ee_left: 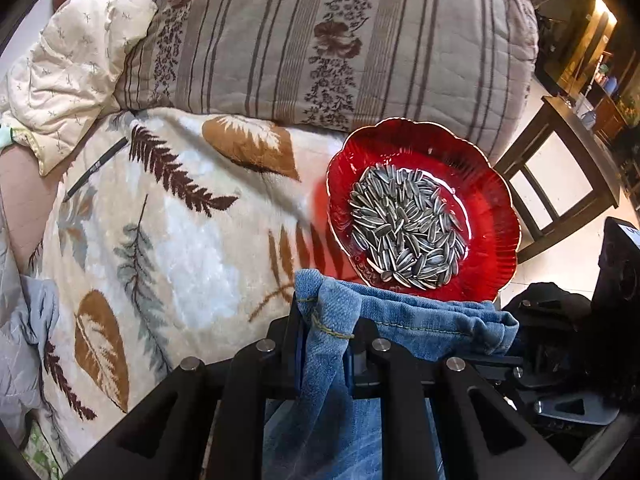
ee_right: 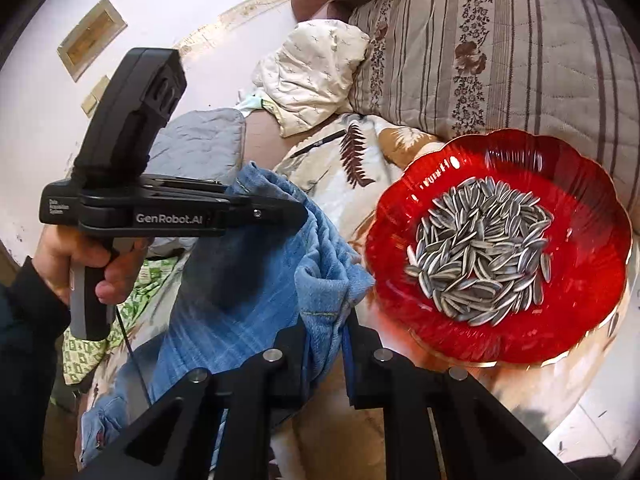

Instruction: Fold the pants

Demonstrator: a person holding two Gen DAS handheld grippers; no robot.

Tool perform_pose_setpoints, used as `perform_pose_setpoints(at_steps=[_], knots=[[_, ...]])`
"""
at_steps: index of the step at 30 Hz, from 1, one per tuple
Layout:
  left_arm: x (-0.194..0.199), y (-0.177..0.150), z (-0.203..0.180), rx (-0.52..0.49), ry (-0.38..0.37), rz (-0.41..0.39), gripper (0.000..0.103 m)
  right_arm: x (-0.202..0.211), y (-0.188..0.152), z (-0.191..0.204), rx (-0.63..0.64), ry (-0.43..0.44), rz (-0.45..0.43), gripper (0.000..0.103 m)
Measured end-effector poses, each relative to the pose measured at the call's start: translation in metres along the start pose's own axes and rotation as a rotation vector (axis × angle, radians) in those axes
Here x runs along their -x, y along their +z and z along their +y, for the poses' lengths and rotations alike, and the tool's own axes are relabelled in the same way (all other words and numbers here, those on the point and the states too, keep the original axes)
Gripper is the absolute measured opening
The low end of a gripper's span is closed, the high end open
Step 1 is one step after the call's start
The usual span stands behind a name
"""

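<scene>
Two handheld grippers lift a pair of blue denim pants (ee_left: 404, 320) off a leaf-patterned blanket (ee_left: 168, 216) on a bed, each clamped on a corner of the same hemmed edge. The left gripper (ee_left: 326, 344) pinches a bunched fold of denim between its jaws, with the rest hanging below; the right gripper (ee_right: 328, 332) is closed on the other corner, and the cloth sags in a loose swag between the two. In the right wrist view a hand (ee_right: 86, 256) grips the handle of the left tool. A red glass dish (ee_left: 496, 208) of sunflower seeds (ee_left: 408, 224) sits on the blanket just beyond the raised edge, with a striped pillow (ee_left: 320, 36) behind it and a pen (ee_left: 96, 170) lying off to the left. Carrying the fold cleanly likely means keeping both corners level and pulled gently apart to flatten the sag, and steering the hem clear of the dish, which trailing denim could tip.
</scene>
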State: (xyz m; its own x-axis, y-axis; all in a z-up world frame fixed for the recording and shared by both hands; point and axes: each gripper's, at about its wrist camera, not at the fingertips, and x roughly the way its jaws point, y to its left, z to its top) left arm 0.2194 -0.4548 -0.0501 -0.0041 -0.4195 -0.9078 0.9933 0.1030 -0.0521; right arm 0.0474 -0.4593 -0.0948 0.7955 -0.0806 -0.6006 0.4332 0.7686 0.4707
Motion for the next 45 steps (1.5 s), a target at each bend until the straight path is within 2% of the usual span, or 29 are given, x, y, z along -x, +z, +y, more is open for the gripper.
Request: perform_pose_setpoints(at_steps=[5, 9, 14, 18, 23, 29, 33, 35, 38, 40, 41, 42, 44, 45], knots=[[0.029, -0.016, 0.006, 0.062, -0.028, -0.060, 0.016, 0.006, -0.003, 0.010, 0.043, 0.005, -0.027, 0.013], [0.062, -0.040, 0.010, 0.137, -0.029, -0.115, 0.016, 0.022, -0.005, 0.032, 0.131, 0.000, -0.078, 0.013], [0.101, -0.100, 0.014, 0.230, -0.002, -0.159, 0.015, 0.042, -0.018, 0.075, 0.264, 0.019, -0.116, 0.013], [0.126, -0.150, 0.018, 0.313, 0.026, -0.184, 0.015, 0.051, -0.037, 0.112, 0.352, 0.070, -0.115, 0.013], [0.131, -0.211, 0.033, 0.436, 0.036, -0.197, 0.015, 0.044, -0.068, 0.155, 0.449, 0.140, -0.077, 0.013], [0.098, -0.283, 0.061, 0.581, 0.006, -0.151, 0.016, 0.004, -0.117, 0.195, 0.506, 0.190, 0.060, 0.013], [0.064, -0.319, 0.071, 0.649, 0.004, -0.073, 0.024, -0.032, -0.149, 0.198, 0.520, 0.177, 0.181, 0.013], [0.052, -0.331, 0.075, 0.684, -0.009, -0.065, 0.027, -0.050, -0.165, 0.192, 0.503, 0.170, 0.254, 0.013], [0.054, -0.332, 0.074, 0.687, -0.008, -0.076, 0.030, -0.054, -0.167, 0.187, 0.531, 0.166, 0.247, 0.013], [0.058, -0.329, 0.070, 0.671, 0.042, -0.059, 0.043, -0.053, -0.164, 0.186, 0.529, 0.175, 0.265, 0.016], [0.065, -0.327, 0.067, 0.671, 0.077, -0.055, 0.057, -0.050, -0.162, 0.186, 0.523, 0.190, 0.274, 0.017], [0.072, -0.327, 0.066, 0.675, 0.095, -0.061, 0.070, -0.047, -0.158, 0.185, 0.516, 0.204, 0.282, 0.021], [0.094, -0.331, 0.060, 0.685, 0.100, -0.105, 0.076, -0.036, -0.148, 0.180, 0.511, 0.239, 0.297, 0.041], [0.103, -0.333, 0.056, 0.684, 0.107, -0.118, 0.078, -0.029, -0.145, 0.179, 0.512, 0.259, 0.300, 0.066]])
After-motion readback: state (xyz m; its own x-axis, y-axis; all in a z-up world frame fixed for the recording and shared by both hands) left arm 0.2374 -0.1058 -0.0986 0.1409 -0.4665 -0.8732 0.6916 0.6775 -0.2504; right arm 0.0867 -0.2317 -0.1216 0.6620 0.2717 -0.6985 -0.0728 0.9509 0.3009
